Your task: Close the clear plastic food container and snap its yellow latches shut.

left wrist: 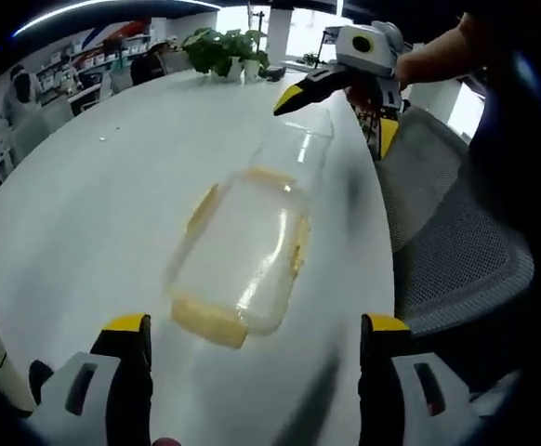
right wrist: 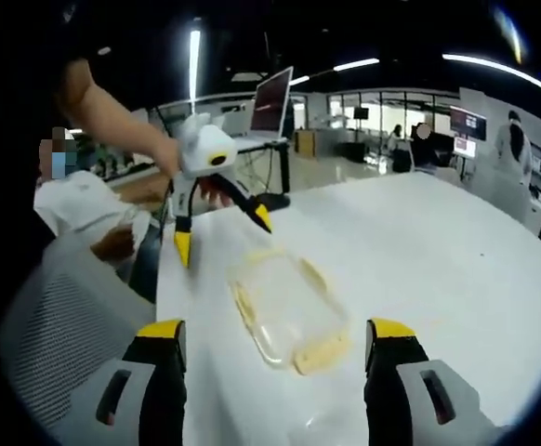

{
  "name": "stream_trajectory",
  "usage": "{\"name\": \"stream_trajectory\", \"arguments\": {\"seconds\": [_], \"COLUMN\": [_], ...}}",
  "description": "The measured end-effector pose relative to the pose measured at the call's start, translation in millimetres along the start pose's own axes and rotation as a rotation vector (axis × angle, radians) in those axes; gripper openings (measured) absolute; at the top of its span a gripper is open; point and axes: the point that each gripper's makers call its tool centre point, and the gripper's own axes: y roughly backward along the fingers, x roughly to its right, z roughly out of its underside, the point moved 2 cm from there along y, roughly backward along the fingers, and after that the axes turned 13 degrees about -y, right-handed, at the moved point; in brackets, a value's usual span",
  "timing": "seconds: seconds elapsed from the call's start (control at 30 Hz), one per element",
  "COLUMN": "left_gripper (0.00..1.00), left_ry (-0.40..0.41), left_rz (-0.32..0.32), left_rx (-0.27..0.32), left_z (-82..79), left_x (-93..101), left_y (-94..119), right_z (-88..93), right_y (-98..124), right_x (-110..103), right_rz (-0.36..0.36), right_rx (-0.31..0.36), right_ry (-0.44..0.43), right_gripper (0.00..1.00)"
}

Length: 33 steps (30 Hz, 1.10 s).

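The clear plastic container (left wrist: 243, 251) lies on the white table (left wrist: 94, 214), with yellow latches along its sides and near end. At its far end a clear part, seemingly the lid (left wrist: 294, 149), rises, blurred. My left gripper (left wrist: 256, 325) is open, its jaws either side of the near end and not touching it. My right gripper (left wrist: 337, 116) hangs open just beyond the far end. From the right gripper view the container (right wrist: 289, 307) sits between and ahead of my open right gripper (right wrist: 277, 330), and the left gripper (right wrist: 222, 232) hovers open past it.
A grey mesh chair (left wrist: 456, 260) stands at the table's edge (right wrist: 164, 279), close to the container. A potted plant (left wrist: 224, 51) is at the far side of the table. A laptop screen (right wrist: 272, 102) and a seated person (right wrist: 85, 209) are behind.
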Motion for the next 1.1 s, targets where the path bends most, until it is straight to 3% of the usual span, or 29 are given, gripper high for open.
{"name": "stream_trajectory", "arguments": {"seconds": [0.67,1.1], "left_gripper": [0.93,0.9], "left_ry": [-0.108,-0.16], "left_rz": [0.049,0.081], "left_rx": [-0.097,-0.137], "left_z": [9.3,14.0], "left_x": [-7.4,-12.9], "left_y": [-5.5,-8.5], "right_z": [18.8,18.6], "right_y": [-11.3,-18.9], "right_x": [20.4,26.4], "right_rz": [0.001,-0.025], "right_rx": [-0.155,-0.202], "right_ry": [0.066,0.102], "right_gripper": [0.73,0.72]}}
